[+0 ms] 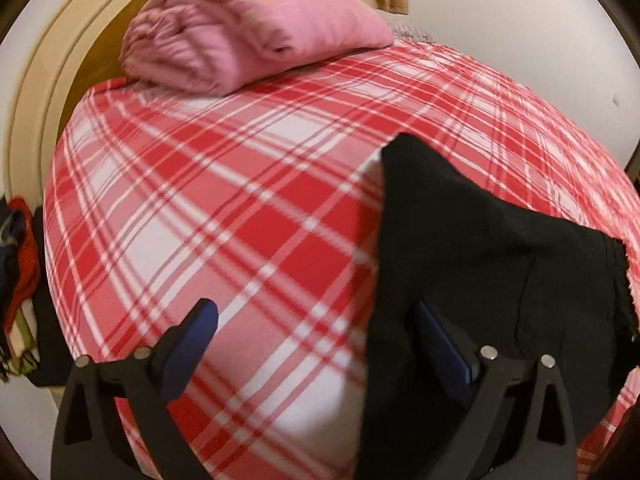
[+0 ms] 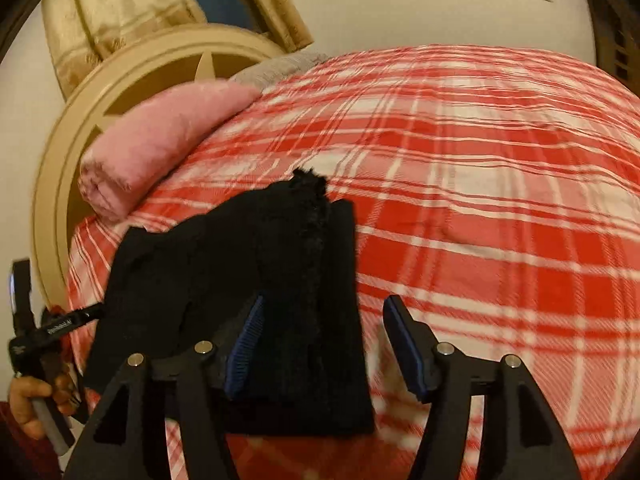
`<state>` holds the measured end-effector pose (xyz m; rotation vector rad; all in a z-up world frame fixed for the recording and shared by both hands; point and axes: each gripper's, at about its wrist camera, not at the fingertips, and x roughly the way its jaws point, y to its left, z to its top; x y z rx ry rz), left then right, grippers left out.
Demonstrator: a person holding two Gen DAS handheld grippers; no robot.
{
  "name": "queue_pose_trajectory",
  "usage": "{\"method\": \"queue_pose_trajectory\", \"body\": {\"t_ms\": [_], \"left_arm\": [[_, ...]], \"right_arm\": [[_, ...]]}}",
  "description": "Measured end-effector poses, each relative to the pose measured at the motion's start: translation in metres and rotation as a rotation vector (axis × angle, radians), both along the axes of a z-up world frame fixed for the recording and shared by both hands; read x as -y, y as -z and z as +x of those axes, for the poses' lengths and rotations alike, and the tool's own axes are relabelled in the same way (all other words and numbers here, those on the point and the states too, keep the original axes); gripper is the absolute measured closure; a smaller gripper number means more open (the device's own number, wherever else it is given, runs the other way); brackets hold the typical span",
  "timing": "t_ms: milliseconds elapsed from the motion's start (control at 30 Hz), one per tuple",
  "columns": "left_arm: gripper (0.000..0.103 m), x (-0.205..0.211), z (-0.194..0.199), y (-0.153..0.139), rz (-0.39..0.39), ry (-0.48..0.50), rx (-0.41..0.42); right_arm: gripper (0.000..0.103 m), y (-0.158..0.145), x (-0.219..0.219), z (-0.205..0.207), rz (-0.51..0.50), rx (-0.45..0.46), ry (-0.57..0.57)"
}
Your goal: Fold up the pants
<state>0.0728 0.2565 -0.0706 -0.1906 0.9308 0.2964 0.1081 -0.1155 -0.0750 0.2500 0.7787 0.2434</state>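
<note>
Lying folded on the red-and-white plaid bedspread [image 2: 500, 208], the black pants [image 2: 248, 280] sit between my two grippers. My left gripper [image 1: 316, 344] stands wide apart, with bare plaid cloth between its fingers; its right finger rests at or over the pants' [image 1: 472, 248] left edge, though I cannot tell whether it touches the fabric. It has hold of nothing. My right gripper [image 2: 322, 344] is partly open; its left finger lies over the pants, and its right finger stands clear of them above the bedspread. The pads do not press on the fabric, so nothing is gripped. From the right wrist, the pants spread forward and to the left of the gripper, their frayed edge [image 2: 308, 178] pointing away from me. Beyond them, ahead and to the left, a pink pillow [image 2: 160, 136] leans at the cream headboard [image 2: 52, 152]. My left hand [image 2: 32, 404] shows at the far left, wrapped around its gripper's handle. From the left wrist, the same pillow [image 1: 248, 36] lies straight ahead, well apart from the pants.
</note>
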Motion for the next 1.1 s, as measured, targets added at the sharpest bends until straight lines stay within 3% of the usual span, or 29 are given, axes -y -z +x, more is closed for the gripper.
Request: {"method": "queue_pose_trajectory", "body": {"t_ms": [100, 167, 233, 367, 467, 633, 800, 933, 1100], "left_arm": [[0.003, -0.01, -0.011, -0.007, 0.014, -0.05, 0.003], [0.004, -0.01, -0.018, -0.019, 0.073, -0.084, 0.032], [0.004, -0.002, -0.021, -0.031, 0.103, -0.059, 0.08], [0.004, 0.032, -0.019, -0.053, 0.083, 0.048, 0.185], [0.003, 0.06, -0.006, -0.053, 0.069, 0.117, 0.209], [0.003, 0.082, 0.019, -0.034, 0.071, 0.142, 0.146], [0.003, 0.075, 0.027, -0.003, 0.041, 0.102, 0.045], [0.0, 0.061, 0.029, 0.006, -0.055, 0.071, 0.042], [0.0, 0.061, 0.028, 0.008, -0.06, 0.078, 0.05]], "right_arm": [[0.042, -0.019, 0.009, -0.021, -0.012, 0.078, 0.039], [0.073, -0.036, 0.0, -0.026, -0.096, 0.137, 0.039], [0.08, -0.047, -0.014, -0.024, -0.145, 0.161, 0.013], [0.08, -0.056, -0.046, -0.005, -0.166, 0.182, -0.051], [0.08, -0.041, -0.067, 0.023, -0.192, 0.131, -0.073], [0.08, 0.001, -0.068, 0.056, -0.213, 0.006, -0.047], [0.082, 0.012, -0.059, 0.065, -0.168, 0.003, -0.027], [0.081, 0.007, -0.067, 0.058, -0.236, 0.026, -0.033], [0.08, -0.007, -0.064, 0.021, -0.258, 0.094, -0.035]]}}
